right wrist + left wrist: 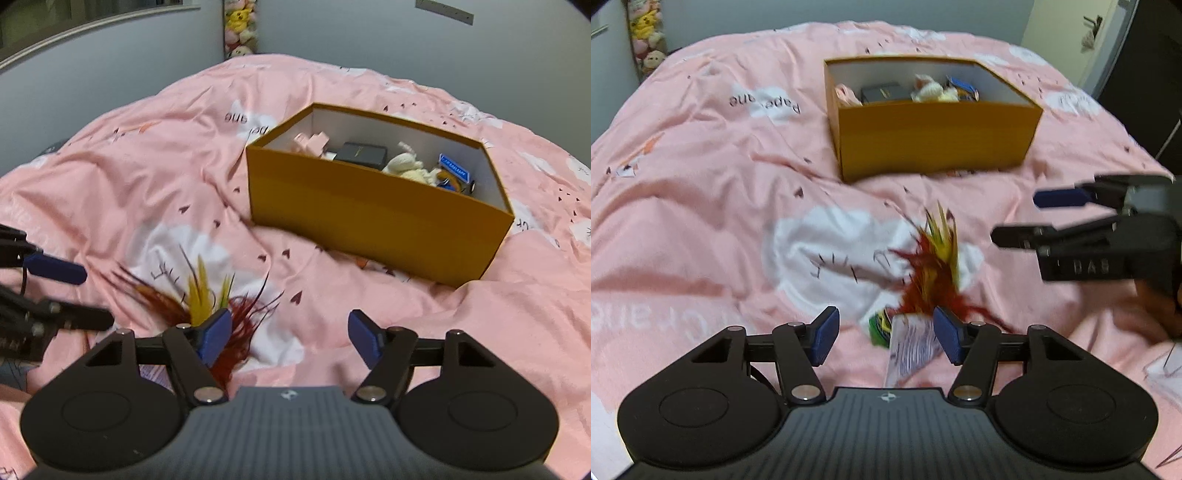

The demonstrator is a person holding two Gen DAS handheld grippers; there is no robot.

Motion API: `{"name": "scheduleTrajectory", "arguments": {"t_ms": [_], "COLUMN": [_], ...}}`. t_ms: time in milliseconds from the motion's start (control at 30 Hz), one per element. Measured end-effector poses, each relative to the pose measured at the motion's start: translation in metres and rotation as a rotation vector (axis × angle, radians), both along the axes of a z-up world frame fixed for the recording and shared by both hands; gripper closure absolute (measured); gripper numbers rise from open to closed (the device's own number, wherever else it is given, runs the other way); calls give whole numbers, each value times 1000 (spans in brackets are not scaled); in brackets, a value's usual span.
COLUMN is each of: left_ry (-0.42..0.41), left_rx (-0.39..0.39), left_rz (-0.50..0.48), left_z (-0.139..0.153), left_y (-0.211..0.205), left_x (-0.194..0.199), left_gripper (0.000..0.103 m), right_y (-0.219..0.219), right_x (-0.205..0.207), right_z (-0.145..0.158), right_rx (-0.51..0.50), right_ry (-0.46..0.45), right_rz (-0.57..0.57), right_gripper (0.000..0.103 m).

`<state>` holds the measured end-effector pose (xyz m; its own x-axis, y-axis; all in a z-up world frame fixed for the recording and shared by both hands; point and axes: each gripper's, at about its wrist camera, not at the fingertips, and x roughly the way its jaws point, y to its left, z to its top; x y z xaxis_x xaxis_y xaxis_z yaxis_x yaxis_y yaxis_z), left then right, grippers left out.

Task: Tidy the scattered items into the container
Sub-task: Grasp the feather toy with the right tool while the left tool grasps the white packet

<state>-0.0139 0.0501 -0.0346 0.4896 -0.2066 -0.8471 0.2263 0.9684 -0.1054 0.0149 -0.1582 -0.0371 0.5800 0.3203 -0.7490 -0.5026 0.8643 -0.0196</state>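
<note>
Feather toy on pink duvet, near side of orange box; both claws apart.

One feather toy (932, 266), long axis running from left gripper (886, 338) toward box (938, 136), tips fanned boxward. Right gripper (290, 338) gapes, empty (toy beside its left pad). Left view alone shows a striped card (912, 347) between its pads, contact unclear.

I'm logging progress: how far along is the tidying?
Done: several small items already lie in the orange box. In hand: nothing gripped; the left gripper stands open around the feather toy. Left: grasp it and box it.
</note>
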Motion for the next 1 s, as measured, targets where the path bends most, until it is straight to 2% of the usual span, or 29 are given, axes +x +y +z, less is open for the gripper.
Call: {"name": "scheduleTrajectory", "arguments": {"t_ms": [133, 233, 300, 333, 533, 600, 733, 833, 1000], "left_ry": [61, 97, 111, 113, 84, 85, 104, 86, 44], "left_rx": [-37, -82, -102, -106, -139, -146, -136, -157, -143], "left_rz": [-3, 10, 14, 10, -46, -49, -22, -13, 31], "left_z": [-14, -23, -27, -28, -22, -22, -30, -31, -22], "left_y": [0, 4, 4, 3, -6, -7, -8, -9, -1], "left_x": [2, 5, 6, 6, 3, 4, 8, 10, 8], "left_gripper": [40, 51, 64, 64, 83, 92, 95, 97, 98], "right_y": [2, 3, 4, 4, 4, 4, 6, 10, 13], "right_x": [0, -1, -1, 0, 3, 4, 5, 6, 8], "right_z": [-2, -4, -5, -6, -12, -14, -17, -21, -29], "right_rx": [5, 7, 6, 5, 7, 8, 4, 3, 28], "right_ry": [14, 21, 29, 35, 66, 72, 85, 97, 142], "right_rz": [13, 24, 27, 27, 24, 24, 31, 40, 61], "right_gripper": [31, 31, 31, 31, 31, 31, 31, 33, 39]}}
